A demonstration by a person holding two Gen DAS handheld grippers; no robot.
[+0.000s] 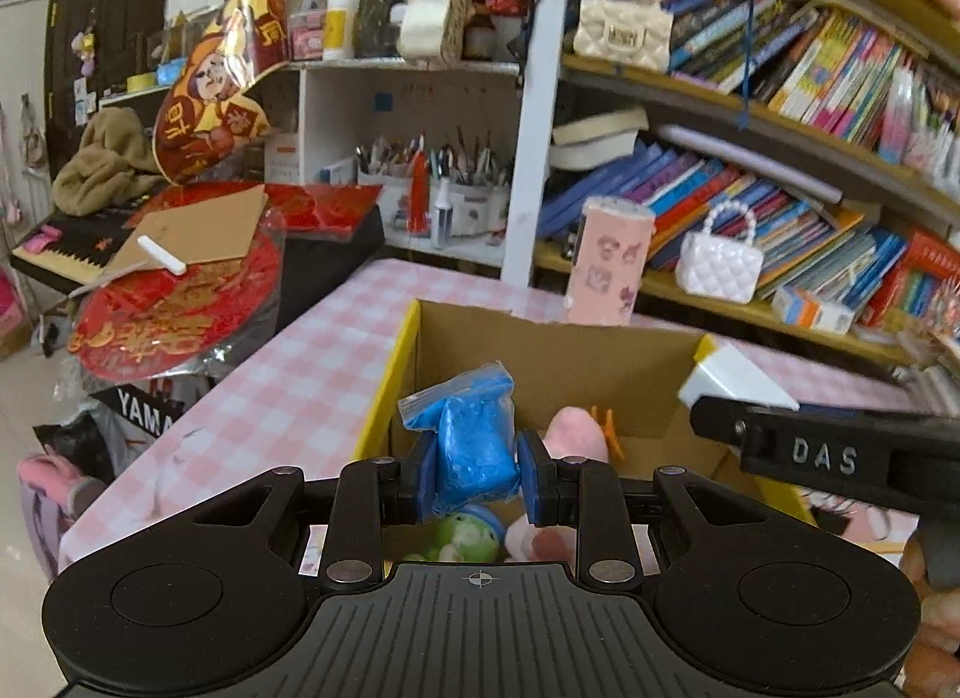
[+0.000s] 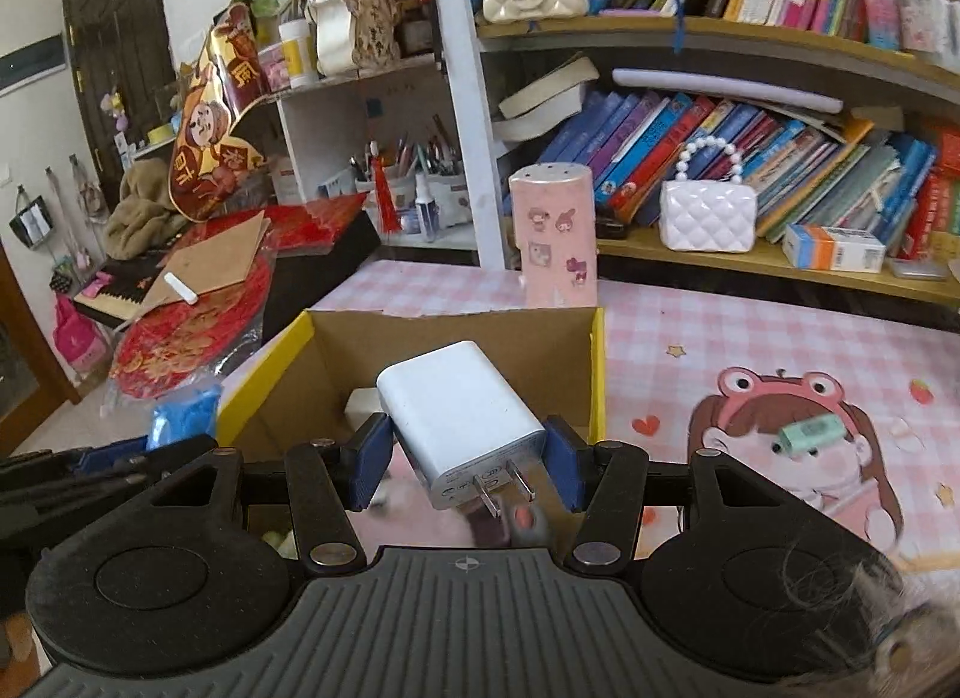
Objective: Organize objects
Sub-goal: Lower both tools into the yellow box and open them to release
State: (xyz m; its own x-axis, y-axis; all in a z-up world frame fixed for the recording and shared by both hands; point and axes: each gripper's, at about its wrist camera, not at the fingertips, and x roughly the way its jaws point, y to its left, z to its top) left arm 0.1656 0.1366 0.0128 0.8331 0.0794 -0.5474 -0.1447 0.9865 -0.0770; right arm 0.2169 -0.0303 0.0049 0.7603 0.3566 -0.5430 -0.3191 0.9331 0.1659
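In the left wrist view, our left claw (image 1: 476,473) is clamped on a blue clay-filled plastic bag (image 1: 474,434) at lower centre, over the open brown cardboard box (image 1: 558,350); the slack bag could slip out.

In the right wrist view, our right claw (image 2: 468,458) pinches a white plug-in charger block (image 2: 462,419), tilted; it could twist free. Only here do we see a small mint-green gadget (image 2: 810,434) on the desk at right.

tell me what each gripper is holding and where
Left gripper: blue clay in a clear plastic bag, pinched at its sides. Right gripper: white plug charger, by its sides.
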